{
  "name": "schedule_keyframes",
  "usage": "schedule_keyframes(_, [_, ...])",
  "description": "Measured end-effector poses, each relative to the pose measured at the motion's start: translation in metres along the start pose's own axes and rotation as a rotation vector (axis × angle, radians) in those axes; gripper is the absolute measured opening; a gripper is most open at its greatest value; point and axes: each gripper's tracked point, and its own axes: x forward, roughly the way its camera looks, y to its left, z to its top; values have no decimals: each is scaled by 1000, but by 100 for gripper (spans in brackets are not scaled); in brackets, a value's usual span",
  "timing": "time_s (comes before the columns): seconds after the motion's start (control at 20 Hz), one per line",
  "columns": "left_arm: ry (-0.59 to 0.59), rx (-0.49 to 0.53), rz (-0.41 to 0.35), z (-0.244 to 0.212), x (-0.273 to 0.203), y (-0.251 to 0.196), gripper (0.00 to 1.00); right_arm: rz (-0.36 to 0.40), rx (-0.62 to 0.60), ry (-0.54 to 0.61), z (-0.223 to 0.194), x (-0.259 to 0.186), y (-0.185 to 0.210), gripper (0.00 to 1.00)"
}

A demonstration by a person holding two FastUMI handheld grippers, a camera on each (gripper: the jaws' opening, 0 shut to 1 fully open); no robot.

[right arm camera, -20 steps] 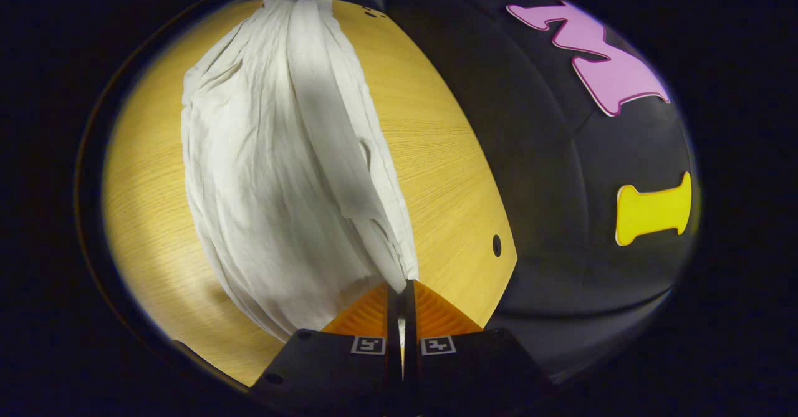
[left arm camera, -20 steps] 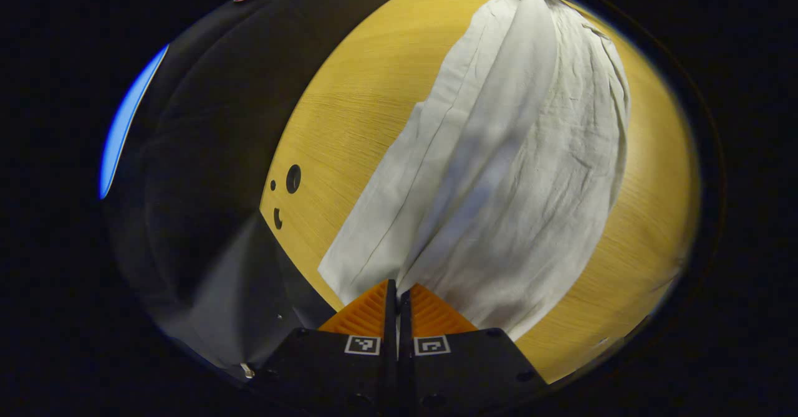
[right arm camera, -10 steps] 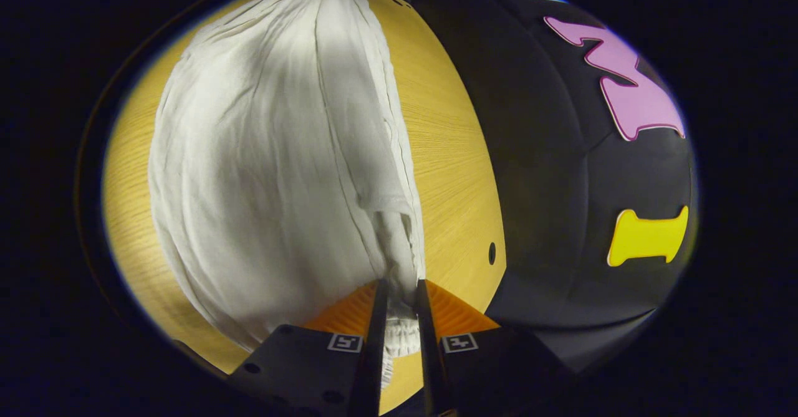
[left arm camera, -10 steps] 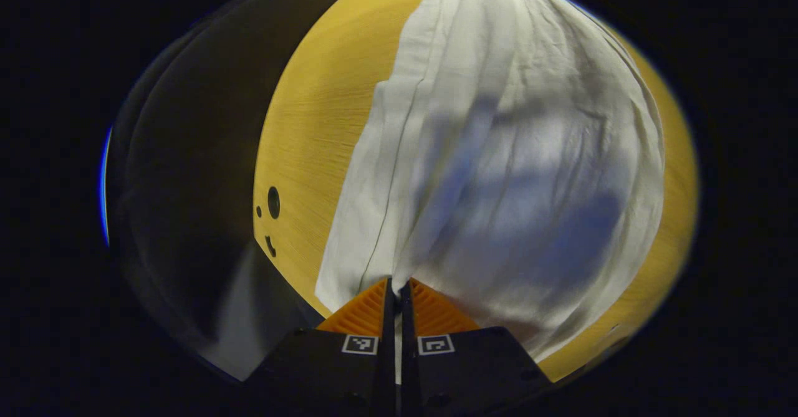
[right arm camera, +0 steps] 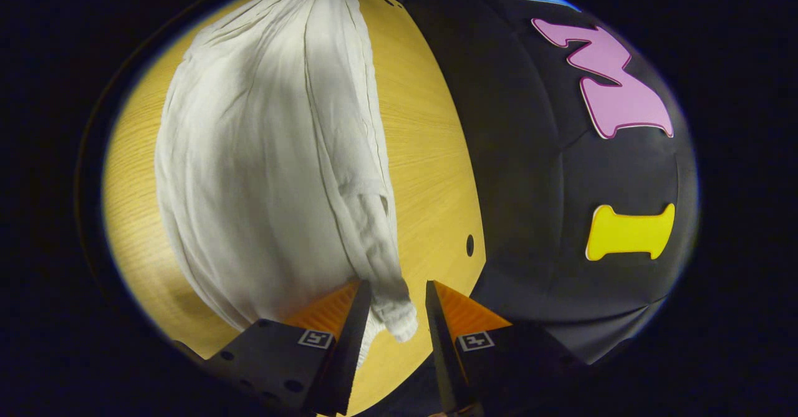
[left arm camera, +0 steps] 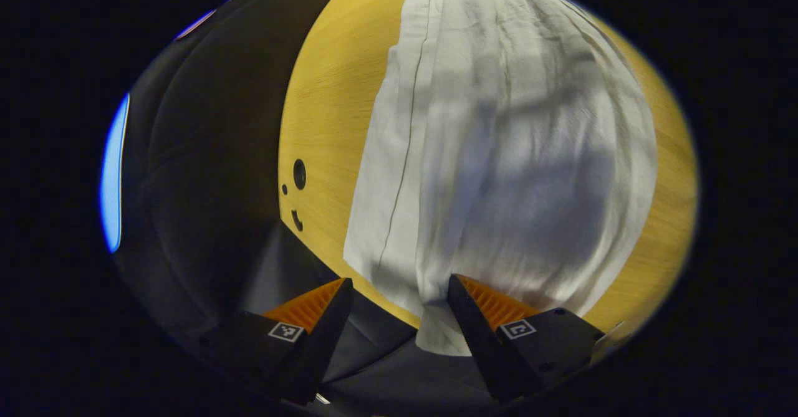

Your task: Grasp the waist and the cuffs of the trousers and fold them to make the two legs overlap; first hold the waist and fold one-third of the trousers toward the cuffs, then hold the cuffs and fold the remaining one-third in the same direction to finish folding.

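White trousers (left arm camera: 499,155) lie lengthwise on the wooden table (left arm camera: 324,124), stretching away from me in the left gripper view. Their near end droops slightly over the table's edge. My left gripper (left arm camera: 399,292) is open wide, its fingers on either side of that near corner and not pressing it. In the right gripper view the trousers (right arm camera: 268,155) lie wrinkled on the table (right arm camera: 424,155). A gathered corner of the cloth rests loose between the fingers of my right gripper (right arm camera: 397,298), which is open.
The table's edge runs just past each gripper, with the booth's black cloth wall beyond it. Small round holes (left arm camera: 299,174) mark the tabletop near the left gripper, and one hole (right arm camera: 469,244) lies near the right gripper. Bare wood flanks the trousers.
Both grippers were shut on the ends of the trousers and now stand open. The cloth has dropped from a lifted ridge and settled onto the table.
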Motion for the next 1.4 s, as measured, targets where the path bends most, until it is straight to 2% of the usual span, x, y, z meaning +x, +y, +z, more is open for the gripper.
schedule_keyframes(0.15, [13,2,-1,-29,-11,-7,98,-56,61,75,-40,-27,-10,63])
schedule_keyframes(0.25, [31,-2,16,-51,-28,-11,99,-86,191,120,-58,-49,-10,59])
schedule_keyframes(0.35, [52,-58,34,-73,-40,-14,99,-108,368,140,-61,-71,-7,55])
schedule_keyframes(0.4, [56,-111,48,-80,-47,-16,98,-106,478,137,-57,-80,-3,62])
schedule_keyframes(0.55, [27,-301,74,-82,-70,-25,98,-106,782,92,-27,-110,8,67])
schedule_keyframes(0.7, [-43,-471,45,-57,-82,-45,97,-104,986,62,-1,-120,21,68])
schedule_keyframes(0.8, [-61,-559,39,-43,-88,-53,96,-69,1122,64,13,-121,33,72])
schedule_keyframes(0.85, [-71,-611,39,-37,-90,-57,97,-48,1200,66,18,-120,39,70])
schedule_keyframes(1.0, [-119,-861,35,-19,-92,-62,97,-15,1509,69,24,-115,43,79])
schedule_keyframes(1.15, [-205,-1174,24,-1,-101,-62,97,12,1777,135,16,-106,51,81])
schedule_keyframes(1.2, [-233,-1280,11,4,-105,-62,97,14,1835,149,12,-103,51,89])
schedule_keyframes(1.25, [-267,-1384,-8,11,-110,-62,97,14,1889,152,11,-99,50,75])
schedule_keyframes(1.3, [-304,-1484,-32,18,-112,-61,97,9,1936,154,9,-94,51,82])
schedule_keyframes(1.4, [-366,-1659,-80,26,-112,-59,97,-2,2006,177,3,-82,53,82])
